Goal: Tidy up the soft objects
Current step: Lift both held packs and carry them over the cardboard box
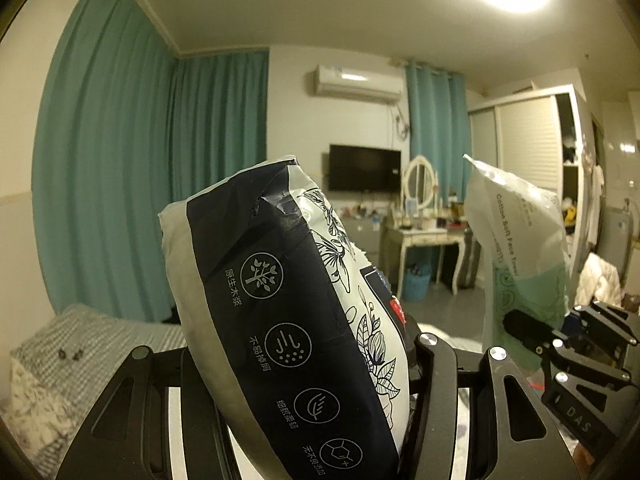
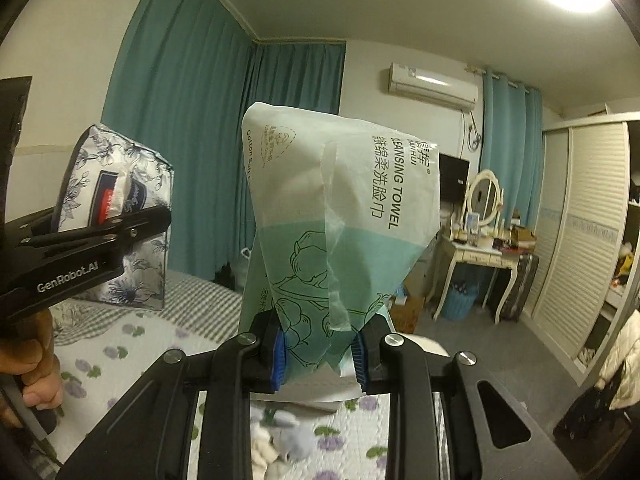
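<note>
1. Your left hand-held gripper (image 1: 296,364) is closed around the navy-and-white floral tissue pack (image 1: 288,312), which stands tilted between the two fingers and fills most of the left wrist view. In the right wrist view you see the same pack (image 2: 128,208) held up at the left, with a finger of that gripper crossing its front.
2. Your right hand-held gripper (image 2: 320,350) is clamped on the lower end of the green-and-white cleansing towel pack (image 2: 340,208); the blue pads (image 2: 279,358) press in from both sides and pinch the soft packaging inward.
3. The towel pack stands upright above the fingers, its printed face towards the camera. From the left wrist view it (image 1: 516,248) rises at the right, near the tissue pack but apart from it.
4. You are holding both packs in the air above the bed (image 2: 132,344), whose cover carries a purple flower print and a grey checked part.
5. Your own fingers (image 2: 36,364) show at the left edge of the right wrist view, wrapped round the left gripper's handle.
6. Some small soft items (image 2: 280,440) lie on the bed below the right gripper; they are too blurred to name.
</note>
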